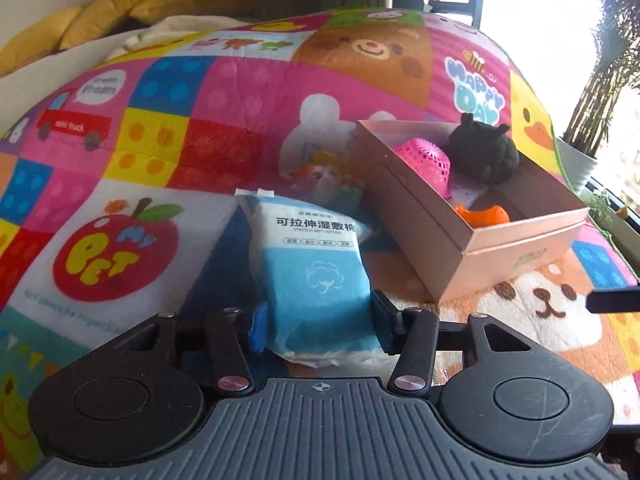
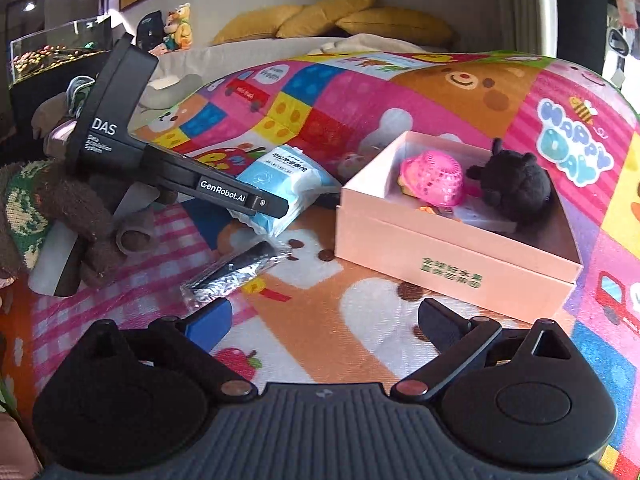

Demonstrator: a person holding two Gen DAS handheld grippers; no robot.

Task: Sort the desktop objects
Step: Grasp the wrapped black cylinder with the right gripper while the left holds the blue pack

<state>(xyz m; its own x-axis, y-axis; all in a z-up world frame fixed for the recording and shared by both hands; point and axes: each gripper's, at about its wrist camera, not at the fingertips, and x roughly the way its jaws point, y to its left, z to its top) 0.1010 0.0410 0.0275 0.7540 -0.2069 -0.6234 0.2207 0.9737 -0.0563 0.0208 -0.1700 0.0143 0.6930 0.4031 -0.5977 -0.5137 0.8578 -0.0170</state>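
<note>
My left gripper (image 1: 320, 326) is shut on a blue and white pack of wet cotton pads (image 1: 316, 272), holding its near end just above the colourful mat. In the right wrist view the same pack (image 2: 280, 184) sits under the left gripper's finger. A pink cardboard box (image 1: 436, 232) lies to the right of the pack; it holds a pink mesh ball (image 1: 424, 158), a black plush toy (image 1: 482, 152) and an orange item (image 1: 482, 216). The box also shows in the right wrist view (image 2: 448, 264). My right gripper (image 2: 324, 320) is open and empty above the mat, in front of the box.
A black item in a clear wrapper (image 2: 236, 270) lies on the mat left of the box. A brown plush toy (image 2: 76, 216) sits at the left edge. Yellow cushions (image 2: 340, 16) lie on a sofa behind. A potted plant (image 1: 600, 80) stands at the right by the window.
</note>
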